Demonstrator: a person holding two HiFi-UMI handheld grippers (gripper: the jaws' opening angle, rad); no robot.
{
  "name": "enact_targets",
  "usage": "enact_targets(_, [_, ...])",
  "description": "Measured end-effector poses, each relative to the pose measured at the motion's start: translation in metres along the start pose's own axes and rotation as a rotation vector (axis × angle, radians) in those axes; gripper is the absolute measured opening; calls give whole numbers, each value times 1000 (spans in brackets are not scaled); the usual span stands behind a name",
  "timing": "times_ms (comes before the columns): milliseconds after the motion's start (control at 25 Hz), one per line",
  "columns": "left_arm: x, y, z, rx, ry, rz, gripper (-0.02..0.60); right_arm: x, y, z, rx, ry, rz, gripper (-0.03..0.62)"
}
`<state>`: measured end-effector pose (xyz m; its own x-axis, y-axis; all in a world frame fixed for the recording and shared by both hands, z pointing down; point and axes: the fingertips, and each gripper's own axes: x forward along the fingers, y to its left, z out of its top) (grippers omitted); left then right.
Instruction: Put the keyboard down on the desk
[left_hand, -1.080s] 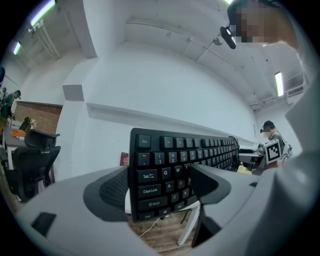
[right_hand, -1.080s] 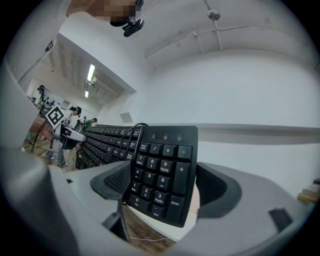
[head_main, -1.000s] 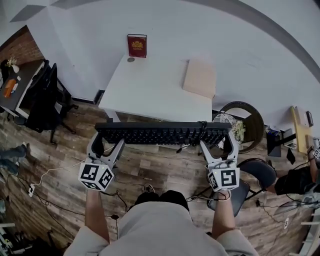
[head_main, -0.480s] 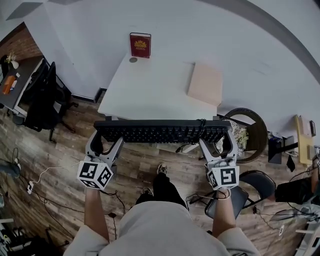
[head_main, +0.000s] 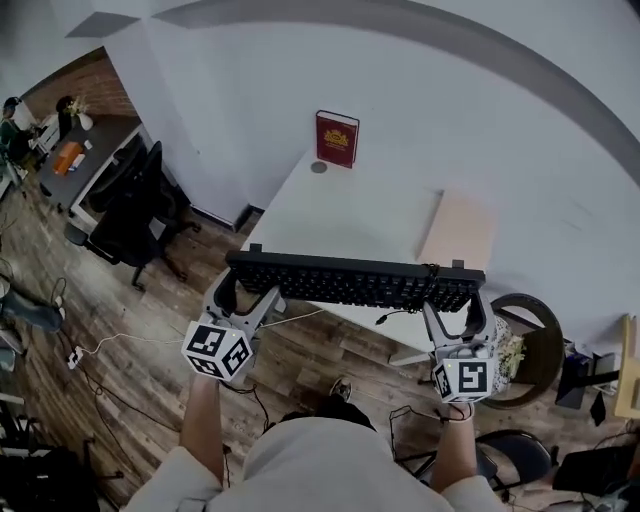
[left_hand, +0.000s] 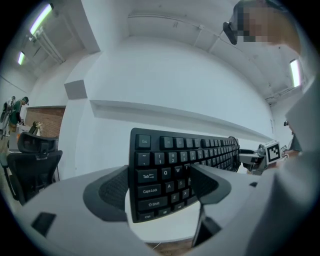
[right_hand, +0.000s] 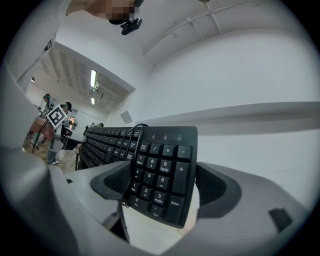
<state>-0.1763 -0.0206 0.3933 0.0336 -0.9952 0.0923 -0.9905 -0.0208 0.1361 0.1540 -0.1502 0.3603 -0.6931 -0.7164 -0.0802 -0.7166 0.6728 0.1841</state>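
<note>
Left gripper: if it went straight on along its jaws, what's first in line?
The left gripper, shut on the keyboard, points at the near left corner of the white desk. Height is unclear: it probably meets that edge, or skims over the top toward the wall.

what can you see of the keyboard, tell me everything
A black full-size plastic-looking keyboard with number pad and a black cable looped at its right end. Held level, keys up, left end clamped in the left gripper, right end in the right gripper, over the near edge of the white desk, not visibly touching it.
</note>
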Motion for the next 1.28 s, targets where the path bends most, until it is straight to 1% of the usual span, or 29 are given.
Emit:
enact_targets(120, [25,19,3,8,27,16,376,37,-5,-13,30,12,20,410])
enact_targets(200, [35,25,0,10,34,32,377,51,-9,-22,43,19,34,409])
enact_targets(360, [43,30,-11,-4,55,53,377,65,-11,-35,51,36,53,410])
enact_targets(560, [55,35,-21,-15,77,43,379,71,-13,-46,54,59,46,410])
enact_targets(680, [66,43,-24,-18,82,16,379,76,-11,-48,49,69,27,409])
enact_targets(840, [94,63,-27,-28,110,-32,380,93,-10,-58,56,99,-18,410])
enact_targets(1000, [131,92,-27,-21,148,-92,380,117,-4,-69,77,144,-82,408])
enact_targets(1200, [160,99,-37,-20,200,-182,385,114,-2,-81,87,184,-166,408])
enact_targets(1280, [173,109,-42,-22,223,-224,385,118,4,-88,91,201,-203,408])
